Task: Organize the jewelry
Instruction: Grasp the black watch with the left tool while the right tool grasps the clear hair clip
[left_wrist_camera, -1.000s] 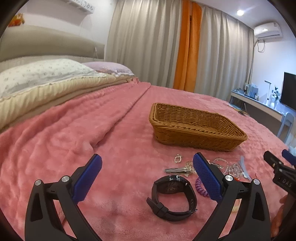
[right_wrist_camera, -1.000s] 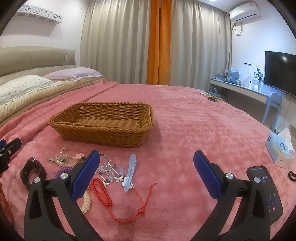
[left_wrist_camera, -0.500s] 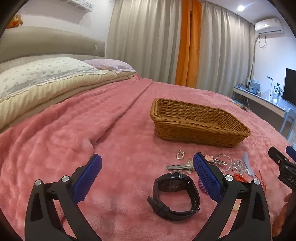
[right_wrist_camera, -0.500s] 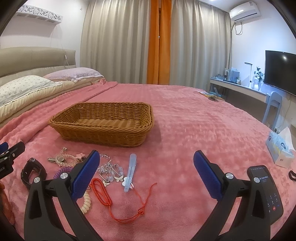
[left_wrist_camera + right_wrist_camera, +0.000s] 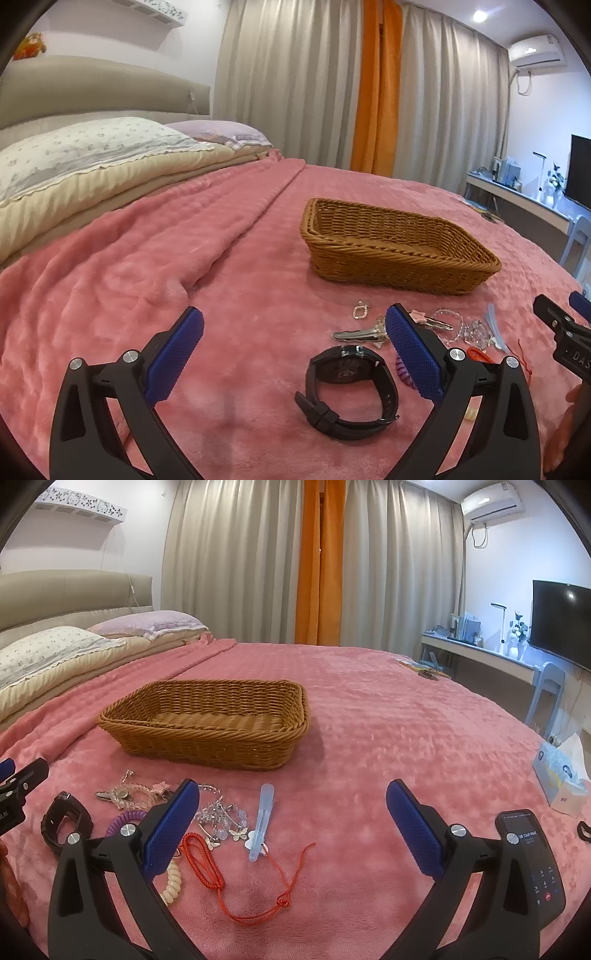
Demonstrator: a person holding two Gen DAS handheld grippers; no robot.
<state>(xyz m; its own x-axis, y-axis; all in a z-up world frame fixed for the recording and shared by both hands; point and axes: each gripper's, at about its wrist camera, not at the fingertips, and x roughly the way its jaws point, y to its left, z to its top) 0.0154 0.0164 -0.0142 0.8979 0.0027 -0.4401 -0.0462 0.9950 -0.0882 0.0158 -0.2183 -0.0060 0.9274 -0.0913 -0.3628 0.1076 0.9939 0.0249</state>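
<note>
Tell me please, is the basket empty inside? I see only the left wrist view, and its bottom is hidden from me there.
Observer: Yes. The right wrist view looks into the basket, and its woven bottom is bare.
Operator: What lies to the right of the red cord?
Observer: Only blanket, and then a black handset with a keypad, beside the open right claw.
Operator: Is there any hair tie other than the purple one?
Observer: Yes, a cream spiral hair tie lies near the red cord's loop.
</note>
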